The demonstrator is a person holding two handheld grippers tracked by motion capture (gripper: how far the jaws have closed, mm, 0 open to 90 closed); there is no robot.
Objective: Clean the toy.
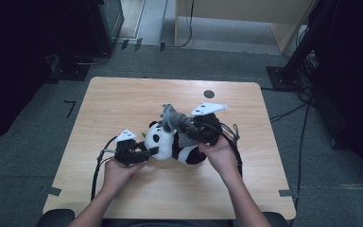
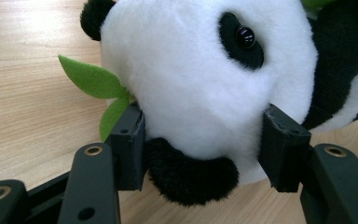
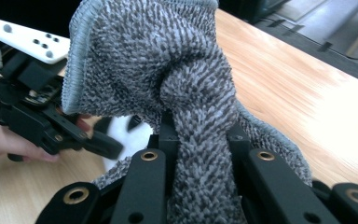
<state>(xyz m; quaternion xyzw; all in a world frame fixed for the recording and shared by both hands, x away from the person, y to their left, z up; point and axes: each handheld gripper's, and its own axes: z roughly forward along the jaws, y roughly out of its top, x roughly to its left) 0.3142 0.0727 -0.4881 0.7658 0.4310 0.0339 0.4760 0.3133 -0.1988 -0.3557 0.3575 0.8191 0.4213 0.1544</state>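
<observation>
Grey knitted cloth (image 3: 168,88) is pinched between the jaws of your right gripper (image 3: 200,140), bunched above the panda toy (image 1: 172,142). The panda lies near the middle of the surface (image 1: 123,94), and the jaws of your left gripper (image 2: 205,149) press on its white head from both sides. Keep that hold steady and low, and guide the cloth slowly, so the toy does not slide.

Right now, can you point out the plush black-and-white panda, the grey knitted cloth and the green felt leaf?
Plush black-and-white panda (image 2: 200,79), left gripper view, on its white face.
Grey knitted cloth (image 3: 168,60), right gripper view, on its bunched middle.
Green felt leaf (image 2: 91,79), left gripper view, on the upper blade.
</observation>
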